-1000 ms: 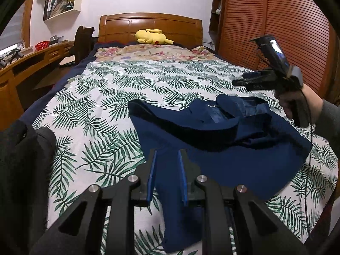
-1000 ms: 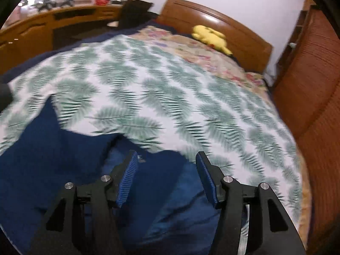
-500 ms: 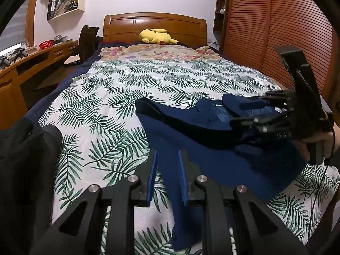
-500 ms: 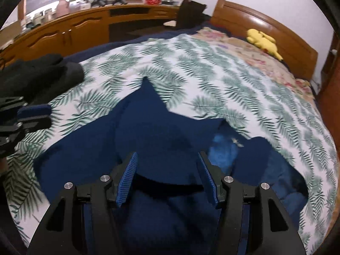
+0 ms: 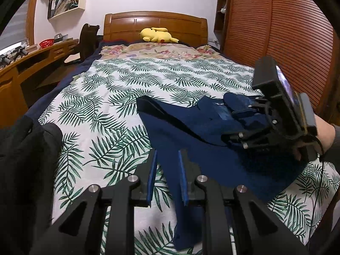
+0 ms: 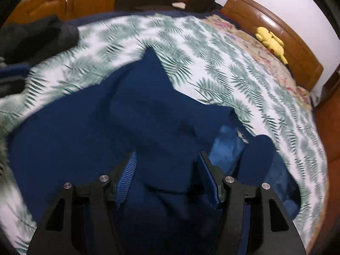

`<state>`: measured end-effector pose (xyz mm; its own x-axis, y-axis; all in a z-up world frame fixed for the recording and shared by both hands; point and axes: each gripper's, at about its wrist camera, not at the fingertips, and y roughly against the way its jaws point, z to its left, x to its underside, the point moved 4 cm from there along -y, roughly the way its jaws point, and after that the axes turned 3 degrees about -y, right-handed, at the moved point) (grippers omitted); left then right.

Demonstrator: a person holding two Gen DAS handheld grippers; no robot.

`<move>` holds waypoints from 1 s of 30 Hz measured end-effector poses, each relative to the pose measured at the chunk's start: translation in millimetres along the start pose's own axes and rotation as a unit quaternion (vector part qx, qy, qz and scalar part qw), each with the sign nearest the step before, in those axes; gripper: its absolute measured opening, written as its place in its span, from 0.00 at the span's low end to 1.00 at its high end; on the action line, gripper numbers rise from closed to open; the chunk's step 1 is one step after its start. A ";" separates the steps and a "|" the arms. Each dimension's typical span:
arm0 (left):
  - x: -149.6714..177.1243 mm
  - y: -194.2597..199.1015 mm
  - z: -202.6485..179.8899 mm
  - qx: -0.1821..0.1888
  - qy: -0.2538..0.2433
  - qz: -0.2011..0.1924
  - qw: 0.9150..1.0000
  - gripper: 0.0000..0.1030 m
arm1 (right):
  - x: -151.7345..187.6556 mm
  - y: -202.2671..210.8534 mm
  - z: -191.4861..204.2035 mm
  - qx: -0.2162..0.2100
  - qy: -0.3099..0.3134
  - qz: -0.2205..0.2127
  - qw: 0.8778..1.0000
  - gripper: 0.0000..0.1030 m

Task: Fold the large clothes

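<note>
A navy blue garment [image 5: 191,127] lies crumpled on the palm-leaf bedsheet [image 5: 106,110]; its lighter blue lining [image 6: 227,148] shows near the collar. My left gripper [image 5: 167,180] hovers low at the near edge. Its jaws stand narrowly apart, with a navy strip of the garment running between them and a sliver of sheet showing beside the strip. My right gripper [image 6: 167,178] is down on the garment [image 6: 95,131]. A raised fold sits between its jaws, which are closing, and the pads do not clearly press on it. In the left wrist view the right gripper [image 5: 227,125] reaches in from the right.
A black garment [image 5: 25,170] is heaped at the bed's left edge. A yellow plush toy [image 5: 158,35] lies by the wooden headboard [image 5: 155,20]. A wooden desk [image 5: 31,68] runs along the left. Slatted wardrobe doors [image 5: 276,31] stand on the right, and a hand [image 5: 325,133] holds the right gripper.
The right gripper swung from above the bed's right side down onto the navy garment, and its jaws narrowed around a fold. The left gripper kept still.
</note>
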<state>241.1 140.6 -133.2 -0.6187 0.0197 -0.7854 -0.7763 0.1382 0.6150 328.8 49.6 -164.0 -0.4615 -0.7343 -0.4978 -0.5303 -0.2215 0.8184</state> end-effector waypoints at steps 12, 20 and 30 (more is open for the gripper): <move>0.4 -6.9 0.4 0.005 0.000 0.004 1.000 0.17 | -33.1 -3.1 -77.2 0.038 -0.063 -0.033 0.997 0.01; 0.6 -7.7 1.1 0.004 0.002 0.004 1.000 0.17 | -15.9 30.5 -15.9 -0.075 -0.048 -0.052 0.995 0.73; 1.5 -5.6 1.6 0.006 0.000 0.002 1.000 0.17 | -1.7 -13.4 -0.8 0.007 0.027 0.036 0.999 0.04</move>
<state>244.7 141.5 -137.9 -0.6225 0.0200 -0.7824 -0.7718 0.1503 0.6179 337.3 53.3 -173.8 -0.4609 -0.7811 -0.4212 -0.5067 -0.1580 0.8475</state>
